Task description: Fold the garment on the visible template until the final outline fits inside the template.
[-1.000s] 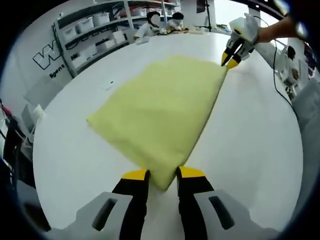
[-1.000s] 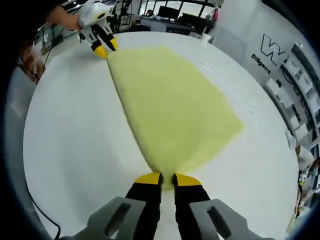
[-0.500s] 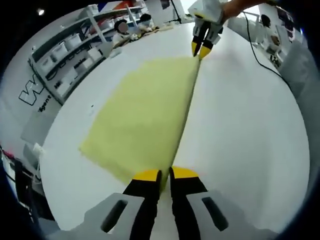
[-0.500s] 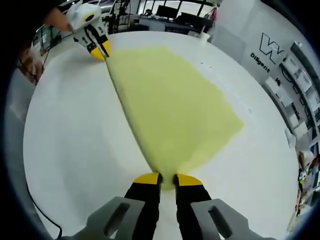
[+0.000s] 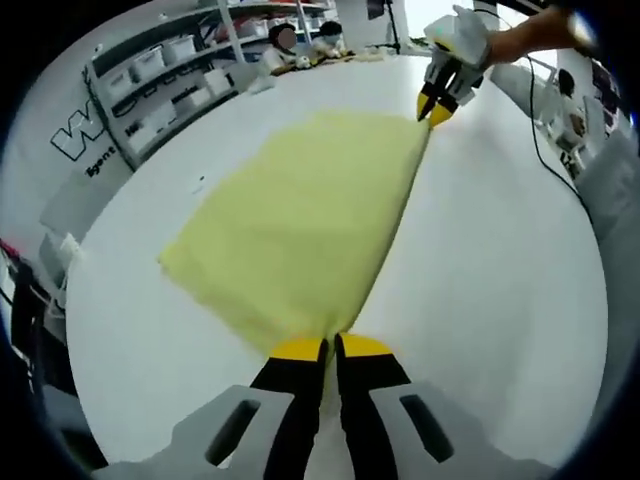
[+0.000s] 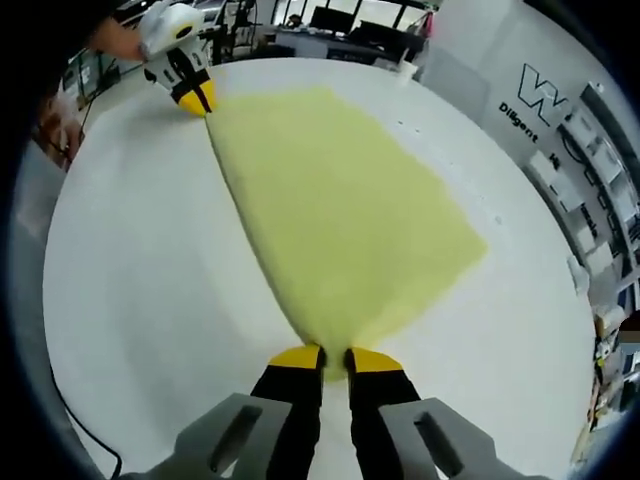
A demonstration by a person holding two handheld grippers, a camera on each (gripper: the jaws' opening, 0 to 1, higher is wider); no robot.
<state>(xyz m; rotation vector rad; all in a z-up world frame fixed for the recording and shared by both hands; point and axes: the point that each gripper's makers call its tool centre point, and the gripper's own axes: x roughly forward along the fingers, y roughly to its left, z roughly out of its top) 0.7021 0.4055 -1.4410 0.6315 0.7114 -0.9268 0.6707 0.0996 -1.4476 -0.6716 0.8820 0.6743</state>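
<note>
The yellow garment (image 5: 300, 220) is lying flat on the white table (image 5: 490, 290), its near edge now drawn straighter than a second ago. The left gripper (image 5: 330, 350) and right gripper (image 6: 335, 357) are each clamping one corner, readying a fold.

Bright, even overhead light washes the white counter (image 5: 500, 270) with little shadow and mild glare toward its far edge. Fisheye bending warps shelves (image 5: 170, 80) and walls near both views' edges, slightly soft.
</note>
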